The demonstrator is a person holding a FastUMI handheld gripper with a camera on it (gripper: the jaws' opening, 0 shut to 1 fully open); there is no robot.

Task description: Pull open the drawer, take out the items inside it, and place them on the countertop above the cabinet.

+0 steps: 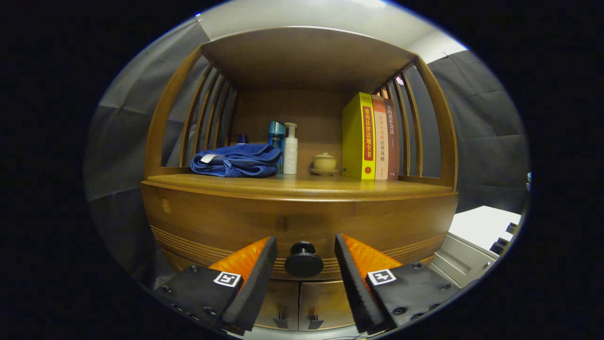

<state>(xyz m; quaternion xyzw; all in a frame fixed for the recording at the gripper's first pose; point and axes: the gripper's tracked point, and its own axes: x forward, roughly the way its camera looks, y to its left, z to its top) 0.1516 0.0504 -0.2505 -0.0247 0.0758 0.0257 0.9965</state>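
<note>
Gripper (304, 250) with its two orange-and-black fingers (257, 274) spread apart, one on each side of the black round knob (303, 259) of the drawer (212, 222). A narrow gap shows between each pad and the knob, so the claw holds nothing; at this angle a light touch cannot be ruled out. Each finger base carries a small square black-and-white marker (227, 278).

The drawer front, of brown wood with fine grooves along its lower part, sits flush with the cabinet, closed; its contents are hidden. Below it, two cabinet doors (297, 302) meet under the knob, each with a small dark handle at its foot.

Above the drawer lies the countertop (302, 185), the floor of an open shelf bay with slatted wooden sides and a wooden roof. On it, from one side to the other:
- a folded blue towel (237, 160), toward the fingers' left;
- a blue bottle (276, 134) behind the towel's edge;
- a white pump bottle (290, 148) just beside it;
- a small lidded cup (325, 163) on a saucer;
- three upright books (370, 137), one yellow and two reddish, against the slats.

Beyond the cabinet, to the right, stands a white unit (476, 231), with the booth's dark cloth wall behind.
</note>
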